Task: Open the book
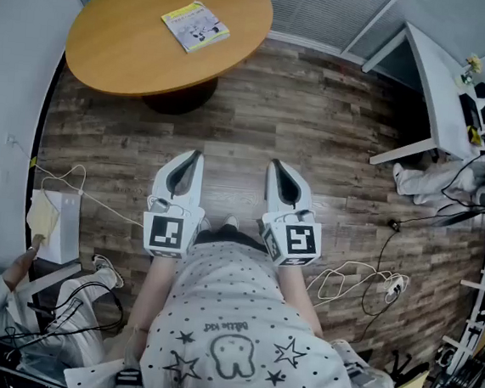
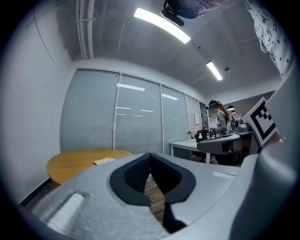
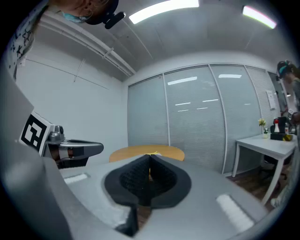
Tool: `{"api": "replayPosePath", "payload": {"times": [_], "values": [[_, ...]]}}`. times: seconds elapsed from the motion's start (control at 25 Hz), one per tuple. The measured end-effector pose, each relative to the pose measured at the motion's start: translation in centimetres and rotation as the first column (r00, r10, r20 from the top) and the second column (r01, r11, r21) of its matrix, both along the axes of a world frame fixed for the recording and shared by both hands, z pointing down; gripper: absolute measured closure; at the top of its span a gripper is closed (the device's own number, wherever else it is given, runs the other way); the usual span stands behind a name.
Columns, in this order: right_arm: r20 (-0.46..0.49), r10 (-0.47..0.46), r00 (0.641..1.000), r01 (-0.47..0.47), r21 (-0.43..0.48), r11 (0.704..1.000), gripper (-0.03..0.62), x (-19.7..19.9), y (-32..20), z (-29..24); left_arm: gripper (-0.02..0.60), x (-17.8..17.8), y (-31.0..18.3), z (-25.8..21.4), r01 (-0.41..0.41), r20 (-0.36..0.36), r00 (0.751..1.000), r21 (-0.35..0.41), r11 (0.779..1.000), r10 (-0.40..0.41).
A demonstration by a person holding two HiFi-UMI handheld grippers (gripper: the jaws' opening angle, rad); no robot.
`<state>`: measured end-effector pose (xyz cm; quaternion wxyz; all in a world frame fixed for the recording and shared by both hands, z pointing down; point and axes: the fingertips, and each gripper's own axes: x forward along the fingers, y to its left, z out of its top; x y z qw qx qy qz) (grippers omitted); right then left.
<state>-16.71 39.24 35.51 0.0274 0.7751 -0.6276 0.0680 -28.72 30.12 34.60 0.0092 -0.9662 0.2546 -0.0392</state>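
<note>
Book (image 1: 195, 26): likely thin, light, floppy | on table (image 1: 111, 57), well ahead of your left tongs (image 1: 196, 155) and right tongs (image 1: 276, 165), both closed, empty | pinch the cover's free edge.

left gripper (image 1: 195, 155) and right gripper (image 1: 276, 165) side by side, pointing forward; jaws together (both), empty

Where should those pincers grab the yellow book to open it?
The book lies flat and closed on the table, so only thin edges offer grip. Probably pinch the cover's free edge, opposite the spine, coming in low from the table's near side. Which edge is the spine I cannot tell.
</note>
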Motion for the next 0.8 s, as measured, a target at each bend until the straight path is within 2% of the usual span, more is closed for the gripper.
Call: {"api": "replayPosePath", "payload": {"times": [0.48, 0.8], "values": [[0.003, -0.037, 0.999, 0.037, 0.004, 0.999, 0.589, 0.2, 1.2, -0.1, 0.571, 0.1, 1.3, -0.1, 0.029, 0.006, 1.0, -0.001, 1.0, -0.029], [0.026, -0.026, 0.999, 0.026, 0.03, 0.999, 0.589, 2.2, 3.9, 0.5, 0.571, 0.7, 3.3, 0.5, 0.042, -0.012, 0.999, -0.018, 0.999, -0.043]]}}
